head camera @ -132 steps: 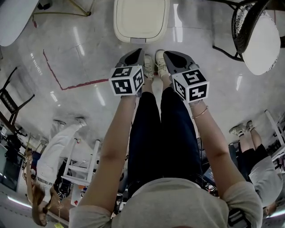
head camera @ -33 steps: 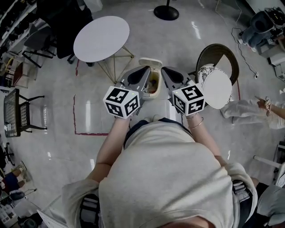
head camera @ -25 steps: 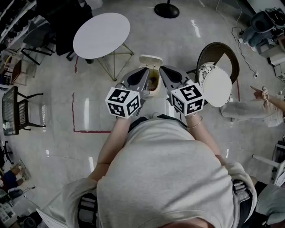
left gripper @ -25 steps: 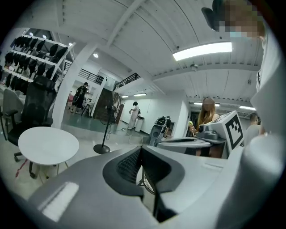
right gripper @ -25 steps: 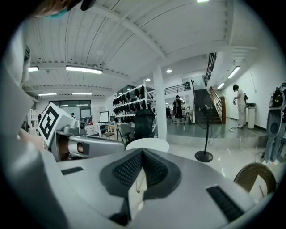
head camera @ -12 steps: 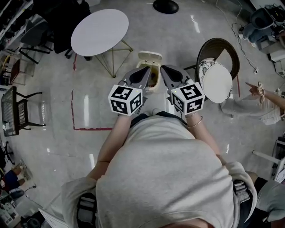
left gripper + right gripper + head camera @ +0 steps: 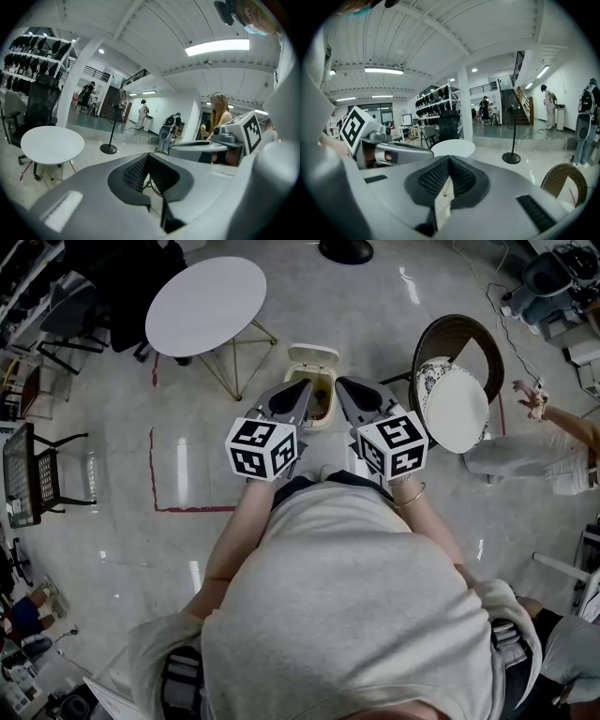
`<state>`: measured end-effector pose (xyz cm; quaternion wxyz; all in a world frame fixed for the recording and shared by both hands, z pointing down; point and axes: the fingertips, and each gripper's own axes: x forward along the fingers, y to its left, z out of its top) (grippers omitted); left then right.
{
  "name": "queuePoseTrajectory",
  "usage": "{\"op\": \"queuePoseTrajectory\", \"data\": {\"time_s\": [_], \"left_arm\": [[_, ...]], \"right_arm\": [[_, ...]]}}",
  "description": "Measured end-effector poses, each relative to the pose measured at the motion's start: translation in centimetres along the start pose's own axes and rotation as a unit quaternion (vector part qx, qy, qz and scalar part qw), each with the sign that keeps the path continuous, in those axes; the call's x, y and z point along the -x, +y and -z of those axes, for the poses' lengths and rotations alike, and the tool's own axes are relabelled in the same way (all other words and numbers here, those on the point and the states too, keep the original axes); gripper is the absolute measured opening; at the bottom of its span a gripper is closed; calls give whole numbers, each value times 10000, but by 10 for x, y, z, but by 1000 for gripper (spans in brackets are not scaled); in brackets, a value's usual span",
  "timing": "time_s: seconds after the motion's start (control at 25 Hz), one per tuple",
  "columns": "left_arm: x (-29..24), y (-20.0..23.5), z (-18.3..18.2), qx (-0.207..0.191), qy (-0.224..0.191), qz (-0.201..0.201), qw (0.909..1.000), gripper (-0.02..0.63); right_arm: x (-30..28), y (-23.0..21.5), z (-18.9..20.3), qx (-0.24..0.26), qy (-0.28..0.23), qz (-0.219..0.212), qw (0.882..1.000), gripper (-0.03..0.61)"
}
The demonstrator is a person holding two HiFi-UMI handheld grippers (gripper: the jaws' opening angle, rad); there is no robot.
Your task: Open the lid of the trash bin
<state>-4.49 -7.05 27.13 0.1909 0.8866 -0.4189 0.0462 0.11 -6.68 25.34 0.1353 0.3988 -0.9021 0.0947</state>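
In the head view the cream trash bin (image 7: 302, 397) stands on the floor just ahead of me. Its lid (image 7: 310, 355) is raised at the back, and the yellowish inside shows between my grippers. My left gripper (image 7: 303, 386) and right gripper (image 7: 341, 382) hover side by side above the bin's near half and touch nothing. Both are shut and hold nothing. The left gripper (image 7: 148, 155) and right gripper (image 7: 449, 159) views look level across the room with their pads met, and the bin is out of their sight.
A round white table (image 7: 207, 305) on thin legs stands left of the bin. A dark chair with a white round seat (image 7: 456, 405) stands to its right. Red tape lines (image 7: 153, 472) mark the floor. A person's arm (image 7: 562, 423) reaches in at the right, and a fan base (image 7: 345, 249) lies beyond.
Five seconds ago the bin's lid lay flat and shut; it now stands up. Over the last second both grippers stayed shut above the bin, and the arm at the right rose.
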Motion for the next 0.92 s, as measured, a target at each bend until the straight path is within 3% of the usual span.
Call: {"op": "queuePoseTrajectory", "data": {"time_s": [0.92], "left_arm": [[-4, -1, 26, 192, 282, -66, 9994, 9]], "right_arm": [[4, 0, 22, -117, 190, -58, 9997, 6]]}}
